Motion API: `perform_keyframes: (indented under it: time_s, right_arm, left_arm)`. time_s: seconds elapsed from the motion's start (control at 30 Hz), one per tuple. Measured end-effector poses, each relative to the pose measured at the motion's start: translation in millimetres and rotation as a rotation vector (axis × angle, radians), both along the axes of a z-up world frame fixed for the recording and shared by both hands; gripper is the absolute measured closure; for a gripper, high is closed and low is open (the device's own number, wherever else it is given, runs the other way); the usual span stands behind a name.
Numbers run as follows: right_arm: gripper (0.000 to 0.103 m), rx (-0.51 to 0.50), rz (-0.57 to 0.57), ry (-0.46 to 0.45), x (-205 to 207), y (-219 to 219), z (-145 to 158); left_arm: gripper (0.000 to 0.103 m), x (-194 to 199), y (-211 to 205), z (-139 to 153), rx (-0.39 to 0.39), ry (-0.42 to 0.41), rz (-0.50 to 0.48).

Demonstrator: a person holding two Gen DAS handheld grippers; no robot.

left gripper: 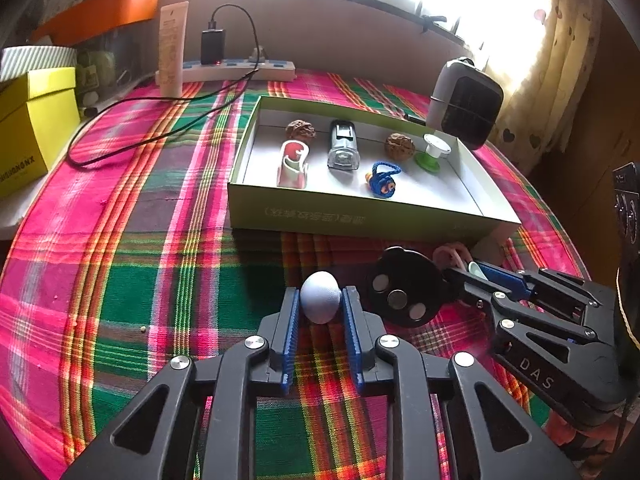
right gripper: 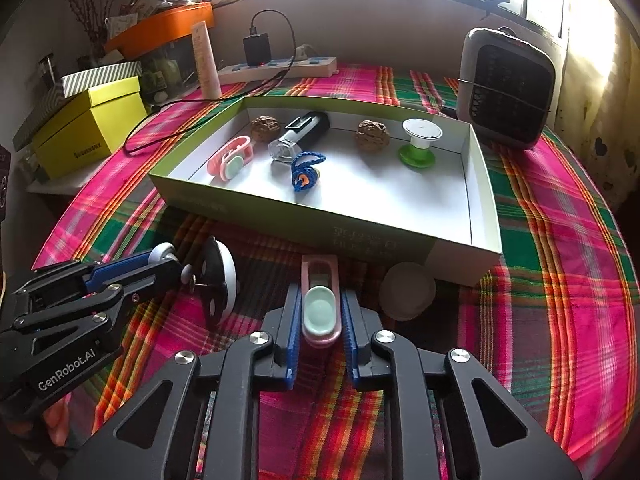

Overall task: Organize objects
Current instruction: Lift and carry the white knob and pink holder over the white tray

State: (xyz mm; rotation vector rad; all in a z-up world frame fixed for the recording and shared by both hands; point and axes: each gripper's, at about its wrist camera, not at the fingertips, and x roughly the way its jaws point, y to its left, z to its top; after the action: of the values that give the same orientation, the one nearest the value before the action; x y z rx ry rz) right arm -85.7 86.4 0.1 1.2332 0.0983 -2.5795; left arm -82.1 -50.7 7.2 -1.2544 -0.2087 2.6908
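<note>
— While both tools rest over the plaid tablecloth (left gripper: 120, 280), what does each hold?

— Left gripper (left gripper: 320, 306): clenched on a pale blue egg-shaped ball (left gripper: 320, 296), just in front of the green-sided box (left gripper: 352, 216). Right gripper (right gripper: 320, 316): clamped on a pink clip with a mint pad (right gripper: 320, 308), also before the box.

— Box contents?

— Two walnuts (right gripper: 265, 128), a matching pink clip (right gripper: 231, 159), a blue knitted charm (right gripper: 305, 172), a green-and-white spool (right gripper: 419, 144). A black disc with round magnets (left gripper: 404, 288) lies between the grippers.
</note>
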Motion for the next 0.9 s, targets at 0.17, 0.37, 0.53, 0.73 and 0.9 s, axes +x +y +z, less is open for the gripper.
perform_keyframes:
  time_s: [0.17,0.37,0.53,0.73,0.9]
  right_arm:
    - [0.084,-0.002,0.0,0.0,0.2,0.0,0.1]
    - [0.085,-0.011,0.001,-0.002,0.4,1.2,0.1]
    - [0.085,-0.02,0.0,-0.003,0.4,3.6,0.5]
    - [0.085,-0.03,0.007,0.004,1.2,3.9,3.2]
    - [0.085,-0.046,0.008,0.009,1.1,7.0,8.1]
  left_arm:
    - [0.084,-0.4,0.4,-0.1,0.001,0.0,0.0]
    - [0.084,0.2,-0.6,-0.1,0.002,0.0,0.0]
    - [0.084,0.3,-0.3,-0.1,0.002,-0.001,0.001]
    - [0.084,0.7,-2.5,1.3,0.002,0.003,0.004]
    - [0.084,3.1,-5.7,8.0,0.0,0.019,0.004]
